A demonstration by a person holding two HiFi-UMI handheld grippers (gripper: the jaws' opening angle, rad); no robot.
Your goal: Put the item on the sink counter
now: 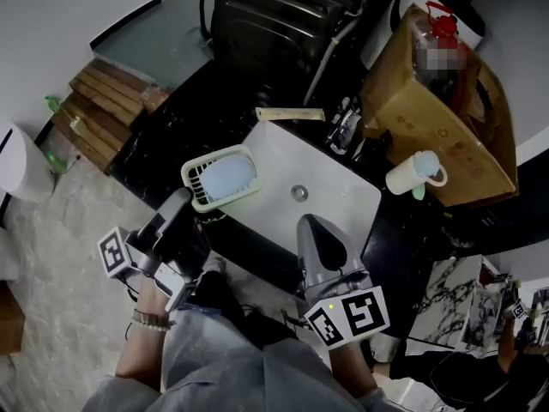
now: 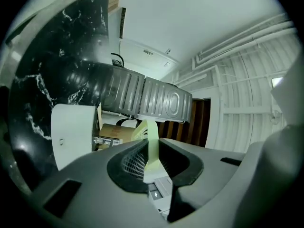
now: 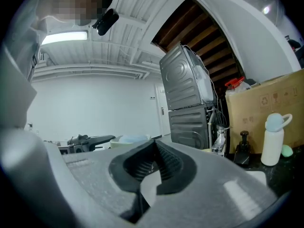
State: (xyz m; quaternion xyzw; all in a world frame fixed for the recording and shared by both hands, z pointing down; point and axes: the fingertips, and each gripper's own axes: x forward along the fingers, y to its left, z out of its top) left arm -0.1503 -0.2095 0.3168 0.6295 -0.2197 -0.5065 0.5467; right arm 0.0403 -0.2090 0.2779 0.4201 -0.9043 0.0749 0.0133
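Plastic, pale-green slatted basket point(image 1: 221, 177) looks light, stiff, slightly bendy; left gripper point(image 2: 151, 150) pinches its thin rim at 8 o'clock, a sound hold, while right gripper point(image 3: 153, 164) is closed, empty.

The tabletop point(image 1: 171, 136) is glossy black stone with white veins; the sink point(image 1: 343, 204) looks smooth white ceramic. The basket point(image 1: 196, 178) is pale yellow plastic with a slotted wall. The box point(image 1: 429, 118) at the far right is matt brown cardboard. The far machine point(image 1: 274, 15) is dark ribbed sheet metal. Planks point(image 1: 99, 110) at the left are bare rough wood.
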